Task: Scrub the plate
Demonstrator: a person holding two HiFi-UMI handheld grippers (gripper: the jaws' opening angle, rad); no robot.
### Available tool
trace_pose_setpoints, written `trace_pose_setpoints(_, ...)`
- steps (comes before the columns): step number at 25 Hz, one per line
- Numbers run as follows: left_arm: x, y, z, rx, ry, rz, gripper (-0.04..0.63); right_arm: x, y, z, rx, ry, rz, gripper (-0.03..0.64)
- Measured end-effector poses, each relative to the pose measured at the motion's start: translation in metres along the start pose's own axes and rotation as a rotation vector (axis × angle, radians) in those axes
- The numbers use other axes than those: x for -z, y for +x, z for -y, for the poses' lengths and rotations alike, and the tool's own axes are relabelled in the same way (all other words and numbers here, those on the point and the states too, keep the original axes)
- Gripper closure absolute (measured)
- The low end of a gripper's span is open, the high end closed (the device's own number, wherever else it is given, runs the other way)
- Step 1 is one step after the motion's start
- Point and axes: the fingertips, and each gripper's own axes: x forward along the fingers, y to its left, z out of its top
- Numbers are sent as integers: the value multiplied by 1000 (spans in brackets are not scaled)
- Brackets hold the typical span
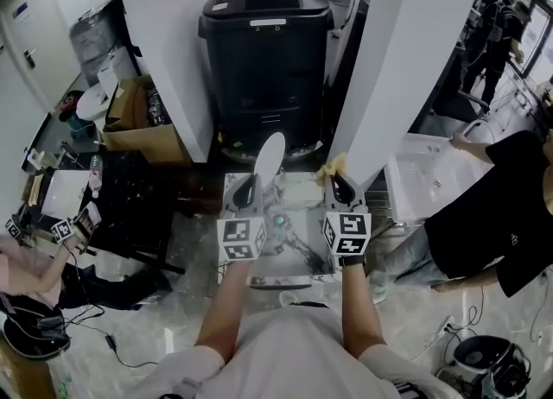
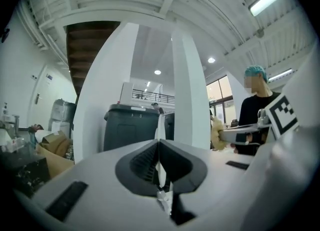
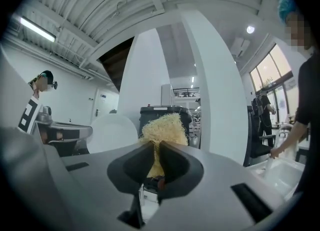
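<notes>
We are holding the white plate (image 1: 269,157) upright on edge, our left tongs (image 1: 249,185) clamped tight on its lower rim, in front of the black bin (image 1: 266,52). Our right tongs (image 1: 339,183) are pinching a yellow scouring pad (image 1: 333,167), near the plate but not touching it.

Legible text: none. Black bin (image 1: 266,69), far centre: lid labels too small to read. Marker cubes (image 1: 239,239) (image 1: 347,234), near: square black-and-white patterns only.
</notes>
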Motion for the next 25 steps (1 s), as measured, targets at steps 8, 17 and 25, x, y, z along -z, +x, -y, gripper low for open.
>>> trace_pose_setpoints(8,11,-9,8,20,-14,-22,580,14,-7,-16,-27,26,-31,578)
trace_pose_setpoints(17,9,-10,19,62,-23,-17,580,17,-14,-29,-64,94,-42,578)
trace_pose_setpoints(25,20,-12,35,89,-38,-31,580,30,-30,-18,-37,85,-63,578)
